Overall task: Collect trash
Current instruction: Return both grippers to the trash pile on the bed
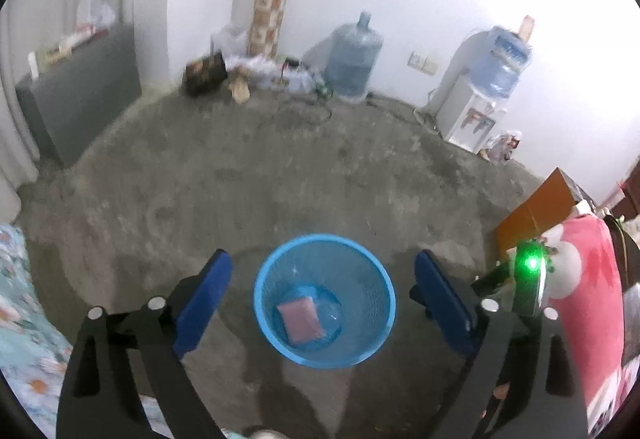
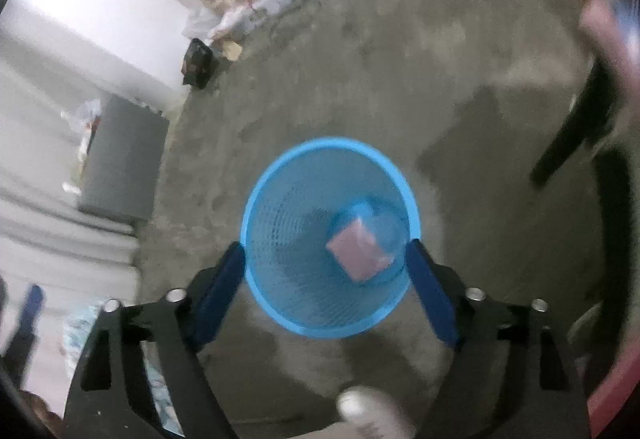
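Trash, a pink packet (image 2: 360, 253), lies at the bottom of the blue mesh bin (image 2: 280, 175) on the floor; right tool (image 2: 330, 259) and left tool (image 1: 324, 273) hover directly above, both released and empty.

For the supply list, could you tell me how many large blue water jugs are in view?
2. One water jug stands on the floor against the far wall; the other jug sits inverted on the white dispenser to its right. Clutter by the wall could hide more.
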### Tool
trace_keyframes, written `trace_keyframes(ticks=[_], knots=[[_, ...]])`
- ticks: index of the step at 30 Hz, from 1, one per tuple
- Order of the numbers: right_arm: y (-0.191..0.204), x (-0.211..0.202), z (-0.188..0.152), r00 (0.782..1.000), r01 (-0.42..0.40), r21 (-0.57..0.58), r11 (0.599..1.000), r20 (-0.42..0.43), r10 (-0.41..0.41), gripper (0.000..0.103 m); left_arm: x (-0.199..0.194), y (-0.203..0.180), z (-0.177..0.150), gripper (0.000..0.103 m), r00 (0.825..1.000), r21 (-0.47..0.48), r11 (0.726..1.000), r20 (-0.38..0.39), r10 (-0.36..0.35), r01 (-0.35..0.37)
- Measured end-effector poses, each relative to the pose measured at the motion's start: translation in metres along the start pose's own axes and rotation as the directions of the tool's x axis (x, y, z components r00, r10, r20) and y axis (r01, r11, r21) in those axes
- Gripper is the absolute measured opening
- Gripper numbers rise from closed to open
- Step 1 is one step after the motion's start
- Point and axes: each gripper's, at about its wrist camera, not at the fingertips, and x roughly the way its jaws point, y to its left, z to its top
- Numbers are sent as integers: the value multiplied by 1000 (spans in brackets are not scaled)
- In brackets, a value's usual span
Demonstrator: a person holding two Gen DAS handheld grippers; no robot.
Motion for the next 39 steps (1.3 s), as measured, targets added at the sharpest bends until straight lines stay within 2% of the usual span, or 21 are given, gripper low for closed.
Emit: trace_keyframes(ticks=[2, 4, 7, 10, 12, 15, 20, 22, 24, 27, 30, 34, 36, 37, 39], knots=[[15, -15, -4, 998, 47, -48, 998, 54, -44, 93, -30, 1, 0, 94, 999, 21, 1000, 41, -3, 2], [32, -36, -10, 988, 91, -104, 990, 133, -77, 95, -57, 5, -1, 96, 997, 26, 1000, 79, -5, 3], [55, -69, -21, 959, 185, -170, 968, 248, -140, 95, -99, 11, -6, 97, 992, 24, 1000, 126, -1, -2], [73, -91, -32, 931, 255, -209, 944, 315, -182, 95, -147, 21, -15, 97, 984, -2, 1000, 180, 2, -2], [83, -107, -41, 919, 256, -240, 936, 360, -159, 95, -176, 29, -22, 97, 977, -26, 1000, 212, 2, 4], [101, -140, -61, 893, 262, -341, 903, 441, -92, 95, -226, 40, -40, 97, 965, -69, 998, 262, 22, -4], [127, -168, -93, 874, 280, -476, 834, 485, -17, 95, -292, 56, -69, 97, 940, -113, 991, 323, 109, -76], [133, -183, -105, 870, 256, -514, 819, 492, 36, 95, -319, 64, -83, 97, 928, -142, 985, 344, 144, -101], [139, -198, -118, 871, 197, -562, 804, 476, 120, 95, -345, 75, -100, 97, 914, -176, 977, 363, 180, -123], [147, -223, -140, 862, 58, -657, 751, 412, 294, 95, -382, 91, -126, 97, 888, -234, 960, 391, 240, -156], [160, -239, -158, 852, 1, -711, 703, 368, 371, 95, -416, 103, -150, 97, 858, -281, 942, 422, 293, -184], [178, -250, -176, 854, -117, -771, 626, 243, 459, 95, -467, 121, -188, 97, 794, -362, 897, 451, 408, -255], [182, -256, -185, 844, -180, -783, 595, 187, 502, 95, -493, 131, -208, 97, 761, -398, 873, 461, 455, -281], [190, -262, -189, 839, -196, -786, 587, 176, 515, 95, -510, 136, -221, 97, 738, -428, 854, 465, 489, -297], [192, -267, -195, 824, -237, -789, 567, 146, 547, 95, -530, 142, -239, 97, 708, -468, 824, 461, 536, -319]])
